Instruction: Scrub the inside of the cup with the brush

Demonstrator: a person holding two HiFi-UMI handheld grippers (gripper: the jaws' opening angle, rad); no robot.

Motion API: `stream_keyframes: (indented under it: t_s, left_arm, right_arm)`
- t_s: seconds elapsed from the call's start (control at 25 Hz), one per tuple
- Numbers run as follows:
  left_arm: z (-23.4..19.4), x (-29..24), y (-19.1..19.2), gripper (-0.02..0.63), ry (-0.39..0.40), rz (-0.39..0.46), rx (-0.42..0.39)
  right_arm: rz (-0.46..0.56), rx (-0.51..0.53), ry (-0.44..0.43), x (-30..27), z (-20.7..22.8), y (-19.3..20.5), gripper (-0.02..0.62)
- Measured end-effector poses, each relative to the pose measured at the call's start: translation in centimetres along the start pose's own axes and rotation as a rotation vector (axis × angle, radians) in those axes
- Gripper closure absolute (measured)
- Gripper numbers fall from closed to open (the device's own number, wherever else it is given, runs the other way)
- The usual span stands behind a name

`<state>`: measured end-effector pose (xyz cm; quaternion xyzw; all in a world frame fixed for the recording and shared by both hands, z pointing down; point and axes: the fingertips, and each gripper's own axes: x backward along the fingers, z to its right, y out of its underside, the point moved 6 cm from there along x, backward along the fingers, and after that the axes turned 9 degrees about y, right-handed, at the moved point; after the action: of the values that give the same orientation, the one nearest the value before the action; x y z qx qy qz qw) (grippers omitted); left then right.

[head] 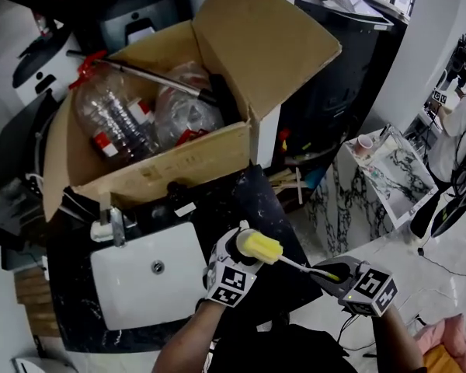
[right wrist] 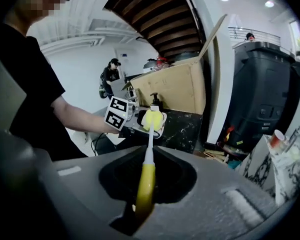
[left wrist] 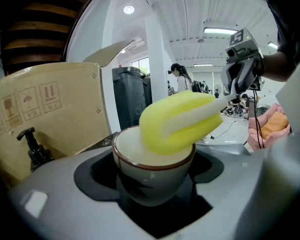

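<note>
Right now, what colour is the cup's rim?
Reddish-brown, on a pale cup; clearest in the left gripper view.

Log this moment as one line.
left gripper: shut on cup | right gripper: shut on brush | brush head: tip inside cup, mostly above rim

Brush [left wrist: 177,121] in cup [left wrist: 155,179], right of sink [head: 132,294]

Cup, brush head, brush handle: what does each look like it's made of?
The cup looks like glazed ceramic: pale body with a sheen and a thin brown rim line. The brush head looks like soft foam sponge: matte yellow with a white strip. The brush handle is probably plastic: a smooth yellow grip narrowing to a white stem.
</note>
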<state>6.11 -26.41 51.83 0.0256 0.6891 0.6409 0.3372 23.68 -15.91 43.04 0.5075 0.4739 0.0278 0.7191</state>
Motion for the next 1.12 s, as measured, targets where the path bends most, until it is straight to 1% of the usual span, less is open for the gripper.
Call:
stream_keyframes:
  t_s: [0.12,0.28,0.4,0.56,0.68,0.76,0.88,1.0,1.12]
  left_arm:
    - [1.7,-0.5,-0.8,0.184,-0.015,-0.020,-0.037]
    - [4.0,-0.7,-1.1,0.184,-0.029,-0.025,-0.017]
    - [5.4,-0.9,-1.3,0.184,-0.035,-0.032,-0.020]
    - [6.7,-0.9,-1.0,0.185,-0.063,-0.046,-0.011]
    - [7.6,-0.6,-0.4,0.186,-0.088,-0.081,-0.007]
    - [8.3,-0.5,0.0,0.185,-0.092,-0.104,-0.017]
    - [9.0,-0.4,0.6,0.184,-0.087,-0.121,-0.019]
    - [9.2,-0.2,1.3,0.184,-0.072,-0.120,-0.022]
    - [9.4,-0.1,1.4,0.184,-0.039,-0.116,-0.055]
  right_arm:
    - [-0.050,0.136,-0.019,0.9,0.9,-0.4,0.554]
    - [-0.116,0.306,-0.032,2.2,1.1,-1.0,0.554]
    - [-0.146,0.411,-0.027,3.3,1.2,-1.3,0.552]
    - [-0.136,0.472,-0.039,4.0,1.2,-1.5,0.554]
    - [-0.128,0.500,-0.066,4.3,0.6,-1.1,0.554]
    - [-0.142,0.541,-0.082,4.4,0.3,-0.7,0.553]
    - [-0.186,0.607,-0.118,4.6,-0.3,-0.4,0.551]
    - [-0.252,0.661,-0.161,4.3,-0.8,-0.5,0.548]
    - [-0.308,0.710,-0.173,3.5,-1.1,-1.4,0.546]
